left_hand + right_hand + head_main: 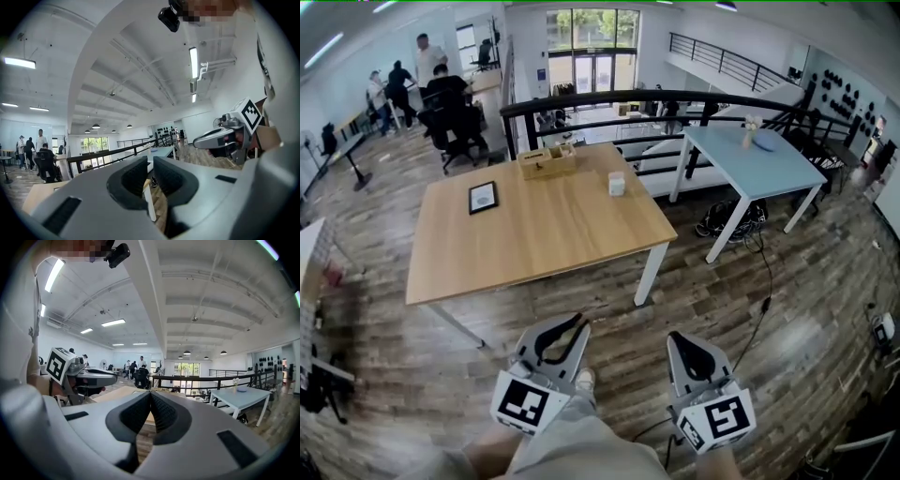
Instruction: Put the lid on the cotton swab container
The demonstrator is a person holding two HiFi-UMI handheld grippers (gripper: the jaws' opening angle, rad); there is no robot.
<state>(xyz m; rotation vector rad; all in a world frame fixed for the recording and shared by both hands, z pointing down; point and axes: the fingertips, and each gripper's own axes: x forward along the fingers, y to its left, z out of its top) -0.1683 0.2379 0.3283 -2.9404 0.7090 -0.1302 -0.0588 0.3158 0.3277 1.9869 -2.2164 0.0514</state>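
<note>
A small white container (617, 184) stands on the far right part of the wooden table (534, 234); it is too small to make out a lid. Both grippers are held low, well short of the table, over the person's legs. My left gripper (579, 325) (150, 164) has a narrow gap between its pads and nothing in it. My right gripper (675, 337) (150, 397) is shut and empty, with its pads touching. Each gripper view shows the other gripper beside it.
On the table there are also a wooden box (547, 160) at the far edge and a black-framed tablet (483, 197). A light blue table (750, 159) stands to the right, with a black bag (733, 220) under it. A black railing (609, 98) runs behind. People are at the far left.
</note>
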